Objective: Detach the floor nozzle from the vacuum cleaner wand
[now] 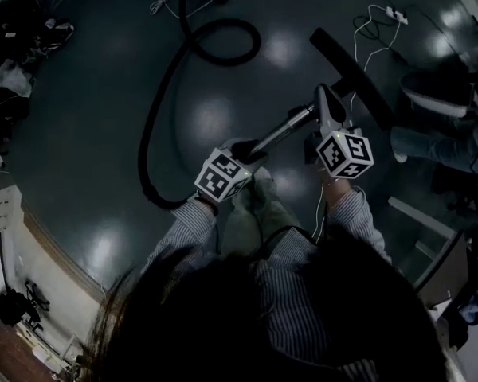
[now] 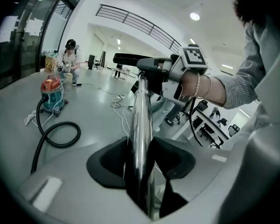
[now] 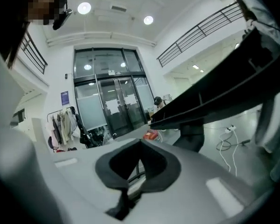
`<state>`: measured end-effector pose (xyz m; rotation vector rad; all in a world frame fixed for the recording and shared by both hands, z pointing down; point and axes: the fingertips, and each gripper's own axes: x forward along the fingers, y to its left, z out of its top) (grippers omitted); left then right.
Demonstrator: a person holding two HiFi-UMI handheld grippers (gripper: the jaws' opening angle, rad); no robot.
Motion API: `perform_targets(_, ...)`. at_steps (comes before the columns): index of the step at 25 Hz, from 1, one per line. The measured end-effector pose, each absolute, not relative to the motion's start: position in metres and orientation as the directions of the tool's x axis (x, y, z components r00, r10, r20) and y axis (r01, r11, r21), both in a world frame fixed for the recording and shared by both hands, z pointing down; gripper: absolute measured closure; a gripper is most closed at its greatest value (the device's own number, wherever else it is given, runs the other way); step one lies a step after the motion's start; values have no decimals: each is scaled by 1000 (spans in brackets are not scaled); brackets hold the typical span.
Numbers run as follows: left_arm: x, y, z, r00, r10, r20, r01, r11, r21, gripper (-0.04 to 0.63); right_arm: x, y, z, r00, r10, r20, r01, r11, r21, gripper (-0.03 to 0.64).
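Observation:
A chrome wand (image 1: 285, 130) runs from my left gripper (image 1: 251, 151) up to the black floor nozzle (image 1: 354, 70), which hangs above the floor. In the left gripper view my left gripper (image 2: 139, 171) is shut on the wand (image 2: 141, 125), which rises to a black joint (image 2: 149, 65) under the nozzle (image 2: 130, 57). My right gripper (image 2: 167, 73) sits at that joint, its marker cube (image 2: 192, 57) showing. In the right gripper view my right gripper (image 3: 139, 167) is shut with nothing visible between the pads. The nozzle's underside (image 3: 224, 90) spans above it.
A black hose (image 1: 155, 118) loops over the dark floor to a red and teal canister (image 2: 51, 94). White cables (image 1: 374, 30) lie beyond the nozzle. A person's legs (image 1: 438, 142) stand at the right, and another person (image 2: 71, 55) crouches far off. Desks and chairs (image 2: 210, 125) stand at the right.

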<state>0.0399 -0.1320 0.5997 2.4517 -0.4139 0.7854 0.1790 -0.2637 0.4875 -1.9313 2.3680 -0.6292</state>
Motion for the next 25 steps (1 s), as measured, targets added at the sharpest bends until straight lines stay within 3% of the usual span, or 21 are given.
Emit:
perform_targets(9,30,-124,472,827,-248,504,-455,-822,342,416,110,-241,292,-415,-909,-47,-898,417,-143,615)
perform_targets(13,22,-122,447,836,-313,450,-484,-807,339,416,71,-232,249,-504,-861,-74,-861,507,-40,615)
perform_targets(25,-4,-116,422,823,-437,363,-556,-751,356,414,11,-202,205,-655,-741,-150,-744,667,-46,615)
